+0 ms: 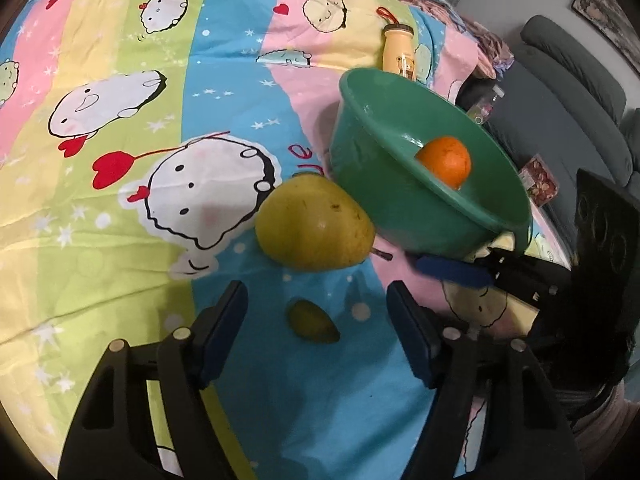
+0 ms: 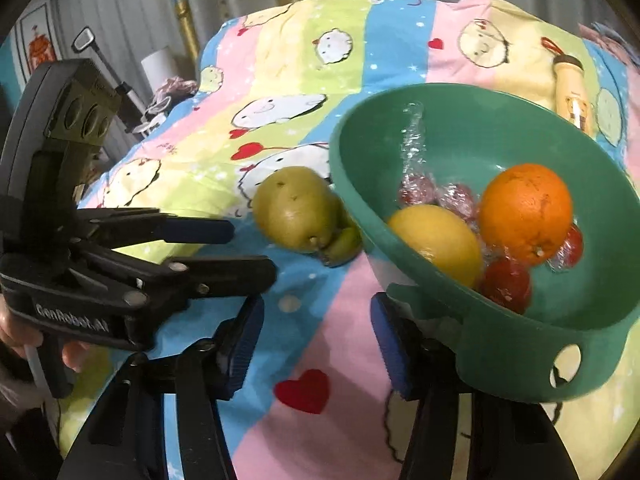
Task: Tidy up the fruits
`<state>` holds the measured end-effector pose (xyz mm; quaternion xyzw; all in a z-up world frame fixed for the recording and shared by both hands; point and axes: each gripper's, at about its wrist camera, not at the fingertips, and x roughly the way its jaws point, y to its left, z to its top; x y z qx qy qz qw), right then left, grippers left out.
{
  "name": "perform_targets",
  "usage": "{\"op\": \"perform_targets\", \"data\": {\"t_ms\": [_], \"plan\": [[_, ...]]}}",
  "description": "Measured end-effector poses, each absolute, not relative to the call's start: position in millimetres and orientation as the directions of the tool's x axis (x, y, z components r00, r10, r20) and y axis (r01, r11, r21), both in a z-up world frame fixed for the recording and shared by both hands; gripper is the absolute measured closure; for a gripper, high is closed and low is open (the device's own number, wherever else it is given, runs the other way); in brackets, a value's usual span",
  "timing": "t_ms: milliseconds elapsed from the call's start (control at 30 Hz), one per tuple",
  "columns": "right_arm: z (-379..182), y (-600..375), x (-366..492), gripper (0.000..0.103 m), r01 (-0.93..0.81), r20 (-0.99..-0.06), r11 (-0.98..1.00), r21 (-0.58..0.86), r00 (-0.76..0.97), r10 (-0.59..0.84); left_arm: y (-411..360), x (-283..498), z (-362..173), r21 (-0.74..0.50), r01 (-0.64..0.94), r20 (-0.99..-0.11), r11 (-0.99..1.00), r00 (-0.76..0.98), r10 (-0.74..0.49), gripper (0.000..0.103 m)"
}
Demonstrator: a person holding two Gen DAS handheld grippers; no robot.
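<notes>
A yellow-green pear (image 1: 314, 226) lies on the cartoon bedsheet just beyond my open, empty left gripper (image 1: 318, 304); a small green fruit (image 1: 314, 322) lies between its fingers. The pear (image 2: 296, 208) and small green fruit (image 2: 340, 246) also show in the right wrist view. A green bowl (image 1: 384, 184) to the right holds an orange (image 1: 446, 160). In the right wrist view the bowl (image 2: 460, 128) holds the orange (image 2: 526, 212), a yellow lemon (image 2: 438, 240) and red wrapped fruits (image 2: 506, 284). My right gripper (image 2: 316, 340) is open and empty beside the bowl's near rim. The left gripper (image 2: 248, 248) shows at left.
A yellow bottle (image 1: 398, 50) with an orange strap lies on the sheet behind the bowl. A grey sofa (image 1: 572, 80) and clutter stand off the bed's right edge. A lamp and curtains (image 2: 120, 20) stand beyond the bed's far-left edge.
</notes>
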<state>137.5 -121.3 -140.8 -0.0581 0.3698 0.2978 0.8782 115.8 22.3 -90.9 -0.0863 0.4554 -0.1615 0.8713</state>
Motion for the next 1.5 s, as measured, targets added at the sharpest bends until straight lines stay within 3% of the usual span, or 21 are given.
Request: {"op": "perform_targets", "data": {"t_ms": [33,167,300,400,700,967,1033,1167,1500], "plan": [[-139.5,-128.9,141.2,0.065,-0.542,-0.678,0.829,0.138,0.559,0.477,21.7,115.7,-93.3,-0.285,0.2,-0.774,0.938,0.528,-0.348,0.031],[-135.5,-140.6,148.2,0.063,-0.532,-0.676,0.831,0.161,0.554,0.486,22.6,114.0,-99.2,-0.284,0.191,-0.775,0.94,0.531,-0.342,0.032],[-133.5,-115.2,150.0,0.063,-0.568,-0.695,0.823,0.032,0.579,0.426,18.2,114.0,-99.7,-0.229,0.173,-0.785,0.958,0.549,-0.287,0.048],[-137.1,-105.6,158.6,0.063,-0.575,-0.709,0.816,0.059,0.551,0.439,15.0,113.1,-100.0,-0.196,0.174,-0.789,0.965,0.556,-0.26,0.06],[-144.3,-87.2,167.0,0.063,-0.536,-0.719,0.844,-0.019,0.593,0.361,10.7,106.8,-104.9,-0.097,0.188,-0.789,0.977,0.584,-0.191,0.071],[-147.5,-75.4,176.9,0.063,-0.476,-0.728,0.879,-0.001,0.603,0.326,24.8,106.9,-105.3,-0.173,0.172,-0.769,0.97,0.592,-0.242,0.075],[-147.6,-67.9,178.3,0.064,-0.478,-0.728,0.878,-0.012,0.607,0.32,24.9,107.2,-104.4,-0.178,0.166,-0.768,0.97,0.592,-0.242,0.08],[-147.2,-70.4,183.1,0.081,-0.477,-0.73,0.878,0.026,0.591,0.342,30.3,107.1,-104.9,-0.206,0.161,-0.762,0.965,0.592,-0.261,0.083],[-140.3,-85.3,162.7,0.081,-0.507,-0.708,0.859,0.078,0.578,0.405,32.4,103.8,-106.0,-0.226,0.157,-0.755,0.962,0.595,-0.274,0.084]]}}
